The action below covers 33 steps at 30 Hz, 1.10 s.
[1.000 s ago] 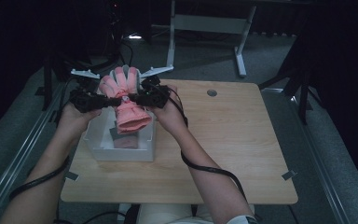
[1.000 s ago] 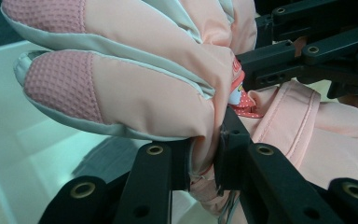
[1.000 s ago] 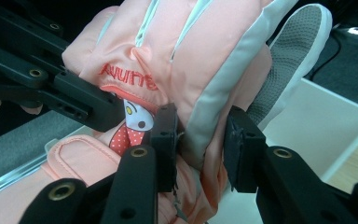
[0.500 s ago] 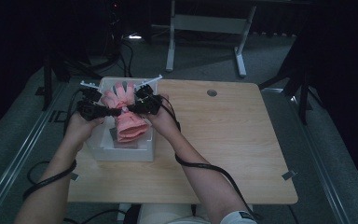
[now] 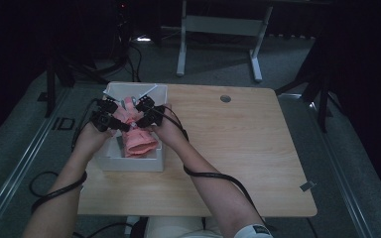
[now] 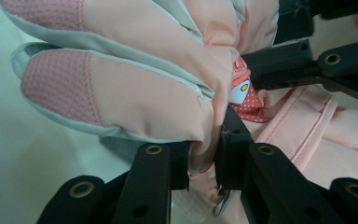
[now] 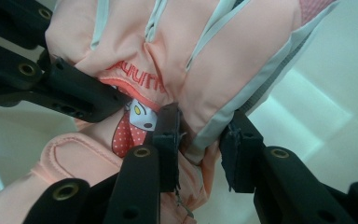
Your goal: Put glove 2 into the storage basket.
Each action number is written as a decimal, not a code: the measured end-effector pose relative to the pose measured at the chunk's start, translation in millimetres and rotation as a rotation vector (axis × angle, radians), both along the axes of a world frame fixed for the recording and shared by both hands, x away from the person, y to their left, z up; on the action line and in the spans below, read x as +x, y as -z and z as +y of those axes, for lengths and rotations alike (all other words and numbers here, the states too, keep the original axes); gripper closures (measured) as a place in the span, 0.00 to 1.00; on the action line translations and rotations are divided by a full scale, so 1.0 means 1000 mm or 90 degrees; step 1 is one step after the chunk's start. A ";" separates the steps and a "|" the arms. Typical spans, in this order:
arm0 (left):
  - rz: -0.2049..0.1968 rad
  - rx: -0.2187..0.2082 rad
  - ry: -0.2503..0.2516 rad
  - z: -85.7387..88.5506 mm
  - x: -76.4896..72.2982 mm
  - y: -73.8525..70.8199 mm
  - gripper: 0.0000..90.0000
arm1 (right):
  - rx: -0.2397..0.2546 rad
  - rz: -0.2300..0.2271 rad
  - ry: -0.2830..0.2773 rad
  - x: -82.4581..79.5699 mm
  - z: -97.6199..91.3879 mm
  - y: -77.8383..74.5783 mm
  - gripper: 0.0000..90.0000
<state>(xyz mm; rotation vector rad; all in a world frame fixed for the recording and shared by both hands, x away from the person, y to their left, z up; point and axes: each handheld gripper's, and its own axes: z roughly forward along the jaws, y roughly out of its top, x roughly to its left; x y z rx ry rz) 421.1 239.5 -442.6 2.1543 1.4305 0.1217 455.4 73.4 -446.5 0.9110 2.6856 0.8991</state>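
Over the white rectangular plastic bin [image 5: 110,161] at the left end of the pale wooden table [image 5: 238,148], I held a padded pink glove with grey trim [image 5: 135,130] between both tools. My left gripper [image 6: 204,158] was clamped on a fold of its fabric near the fingers. My right gripper [image 7: 200,140] pinched the grey-edged side just beside the cartoon patch.

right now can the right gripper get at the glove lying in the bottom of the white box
Probably not. The right gripper is shut on the upper pink glove, as is the left gripper, and that glove hangs above the lower glove in the white box.
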 end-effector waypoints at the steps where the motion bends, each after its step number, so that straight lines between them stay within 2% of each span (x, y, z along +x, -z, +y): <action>1: 0.007 0.016 -0.002 -0.002 0.002 0.001 0.85 | -0.008 0.002 -0.002 0.000 0.001 0.000 0.79; 3: 0.021 0.045 0.002 -0.007 0.004 0.005 0.83 | -0.032 0.009 -0.006 0.001 0.005 0.002 0.79; 4: 0.021 0.048 -0.002 -0.008 0.005 0.006 0.82 | -0.052 0.008 -0.008 0.001 0.007 0.002 0.77; 7: 0.034 0.049 -0.014 -0.006 0.007 0.007 0.77 | -0.052 0.013 0.004 0.003 0.008 0.002 0.74; 10: 0.043 0.070 -0.028 -0.007 0.008 0.007 0.67 | -0.028 0.021 0.015 0.004 0.005 0.001 0.69; 11: 0.043 0.082 -0.033 -0.008 0.009 0.007 0.64 | -0.016 0.025 0.023 0.004 0.004 -0.001 0.67; 13: 0.040 0.115 -0.039 -0.011 0.010 0.009 0.56 | 0.003 0.012 0.026 0.003 0.000 -0.004 0.63; 17: 0.008 0.154 -0.051 -0.015 0.008 0.008 0.49 | 0.041 0.007 0.033 0.004 -0.014 -0.018 0.60; 20: -0.019 0.166 -0.068 -0.013 0.005 0.003 0.46 | 0.063 0.002 0.033 0.002 -0.024 -0.027 0.59; 21: -0.034 0.161 -0.079 -0.011 0.003 -0.001 0.46 | 0.070 0.002 0.033 0.002 -0.028 -0.030 0.58; 25: -0.062 0.131 -0.099 -0.003 -0.003 -0.014 0.43 | 0.095 -0.008 0.026 -0.002 -0.040 -0.040 0.58; 28: -0.073 0.121 -0.097 -0.003 -0.007 -0.021 0.42 | 0.105 -0.013 0.025 -0.005 -0.047 -0.045 0.57; 30: -0.090 0.110 -0.096 -0.004 -0.011 -0.025 0.41 | 0.114 -0.014 0.021 -0.007 -0.053 -0.046 0.57; 33: -0.112 0.082 -0.081 -0.011 -0.018 -0.032 0.40 | 0.127 -0.016 0.016 -0.009 -0.061 -0.049 0.56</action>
